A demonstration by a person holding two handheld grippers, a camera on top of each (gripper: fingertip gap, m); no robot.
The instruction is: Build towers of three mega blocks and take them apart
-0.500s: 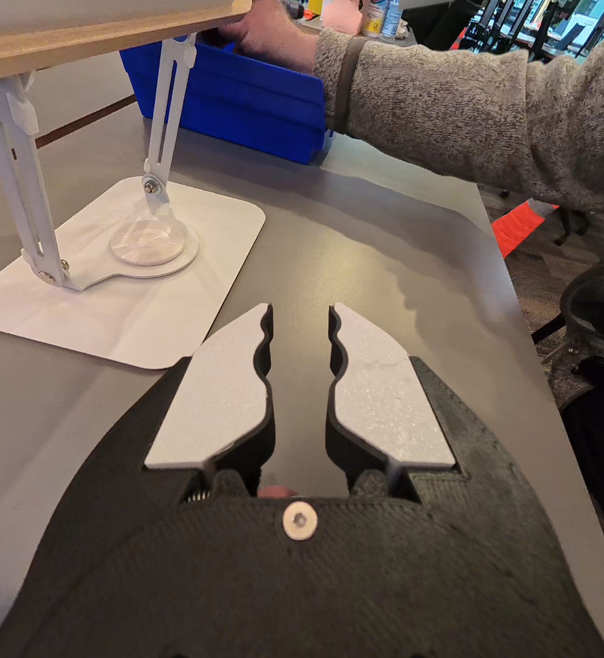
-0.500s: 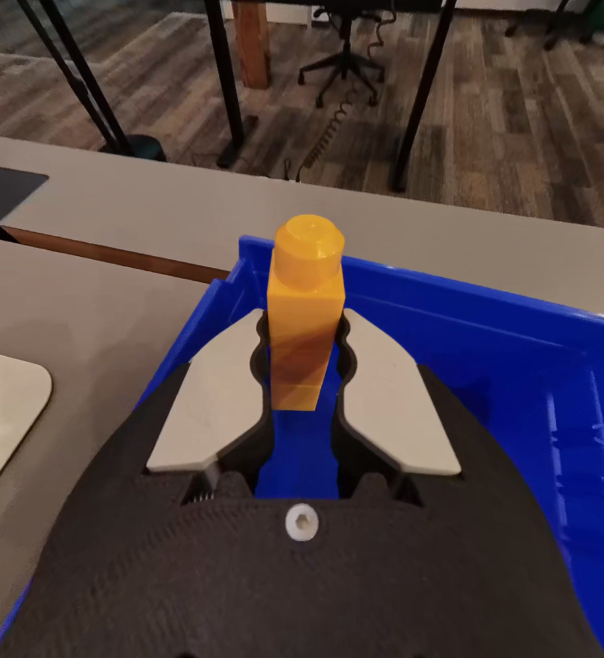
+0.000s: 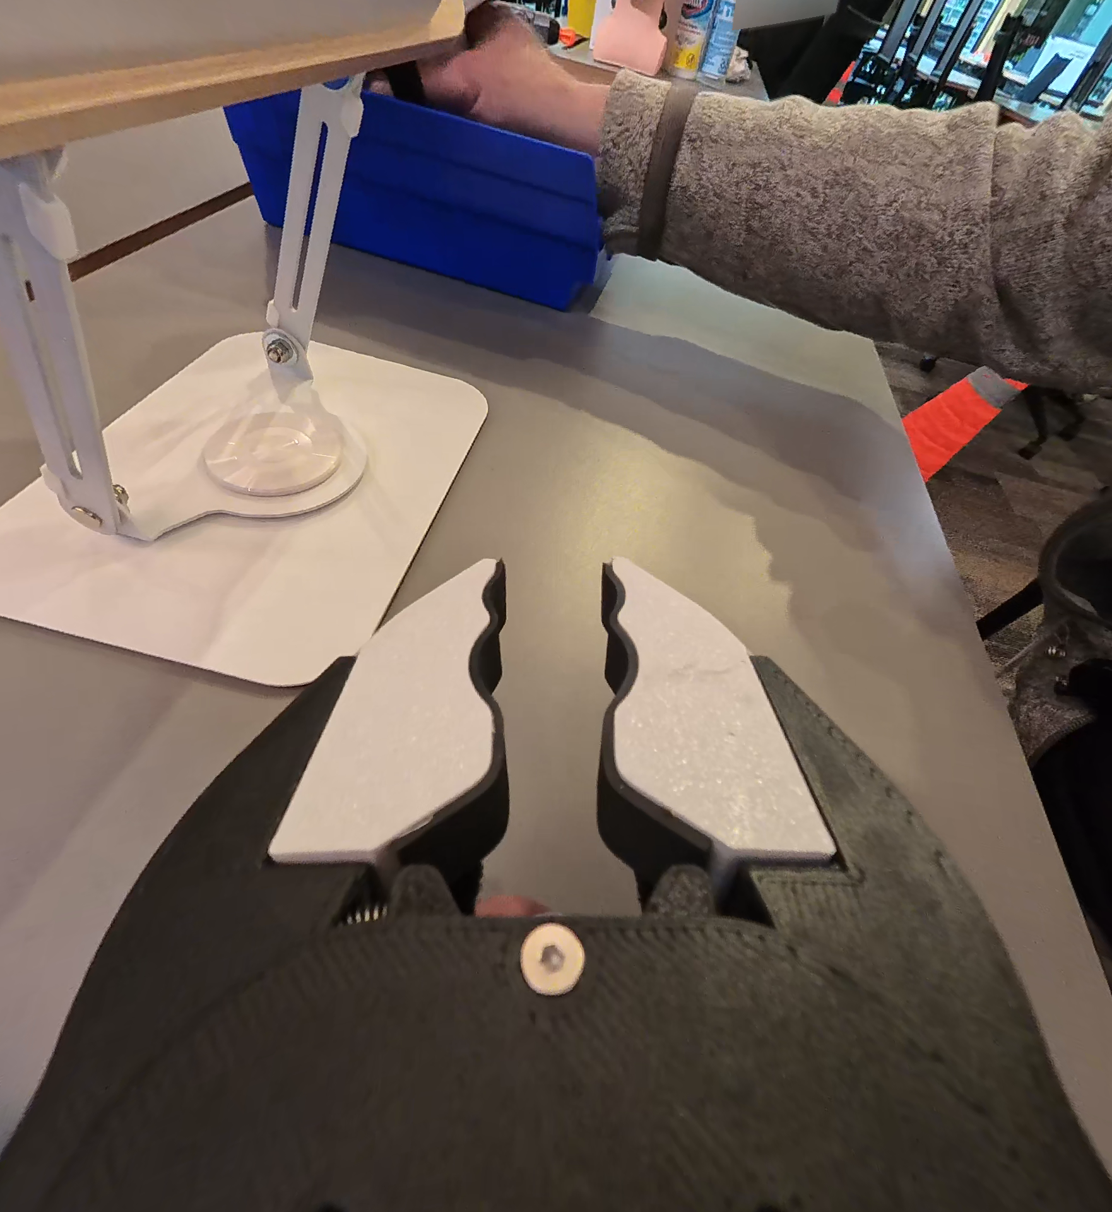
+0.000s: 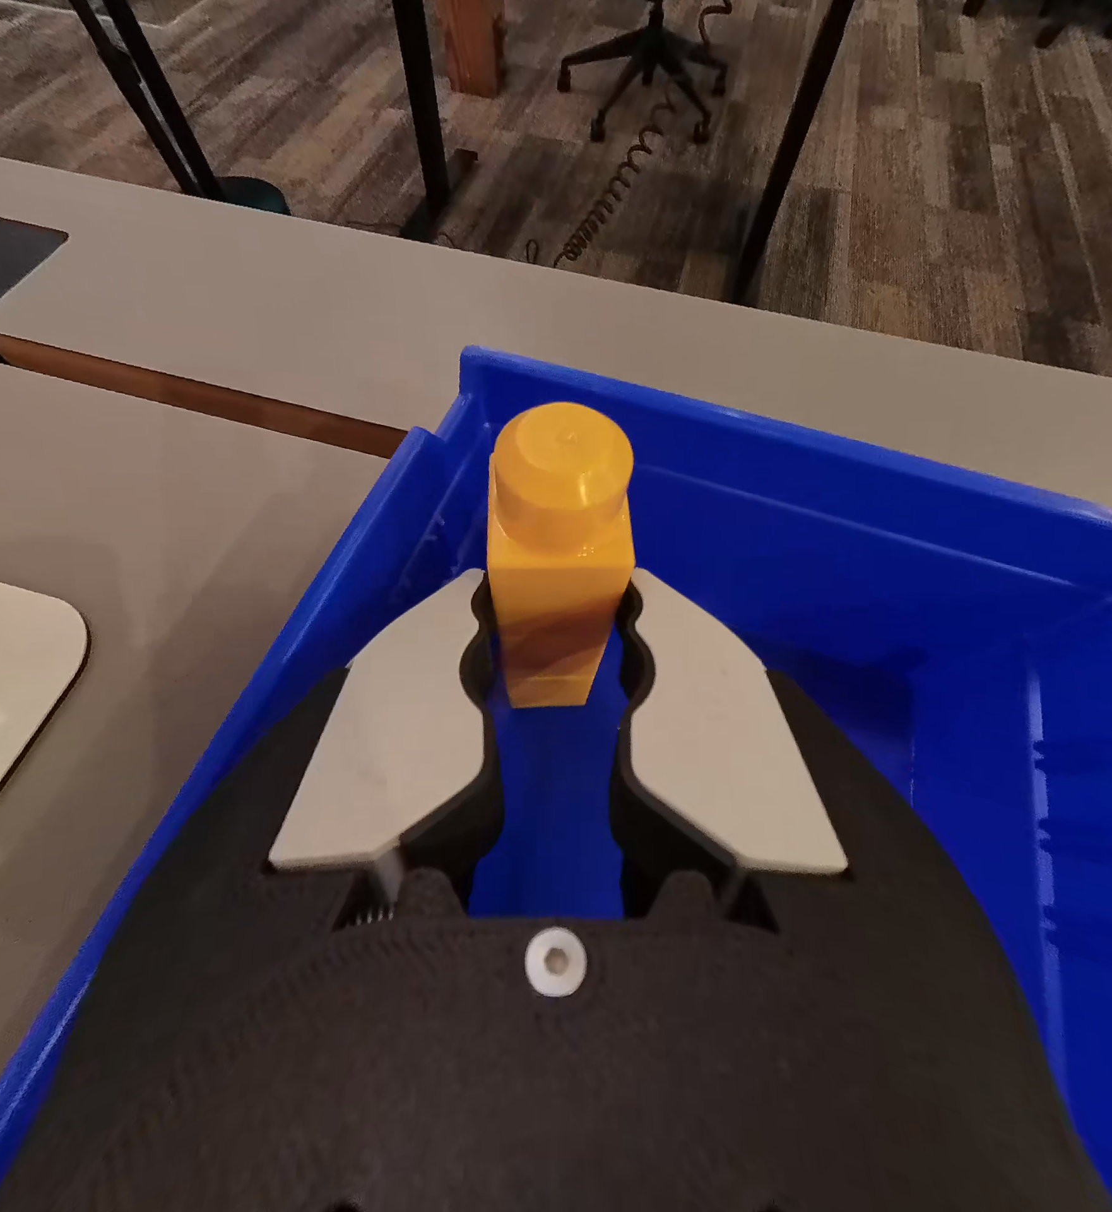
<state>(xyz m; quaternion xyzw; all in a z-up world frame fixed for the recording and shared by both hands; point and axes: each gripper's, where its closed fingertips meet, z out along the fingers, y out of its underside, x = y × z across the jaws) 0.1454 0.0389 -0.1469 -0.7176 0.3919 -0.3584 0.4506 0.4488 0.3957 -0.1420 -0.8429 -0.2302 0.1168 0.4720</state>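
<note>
Left wrist view: our left gripper (image 3: 553, 577) hangs over the grey tabletop (image 3: 638, 472), fingers apart with only bare table between them. To the left, a white metal stand (image 3: 291, 216) on a rounded white base plate (image 3: 225, 577) carries a wooden board (image 3: 179, 72) that runs off the frame's top edge. Behind it we see the blue plastic bin (image 3: 461, 190), partly hidden by the stand leg and by a grey knit sleeve (image 3: 835, 223); the hand (image 3: 514, 85) reaches into the bin, and the board cuts off what it holds.

Right wrist view: our right gripper (image 4: 556, 590) is clamped on a yellow-orange single-stud mega block (image 4: 560, 557), stud up, held above the bin's inner corner. The bin's bottom is mostly hidden by the gripper body.
</note>
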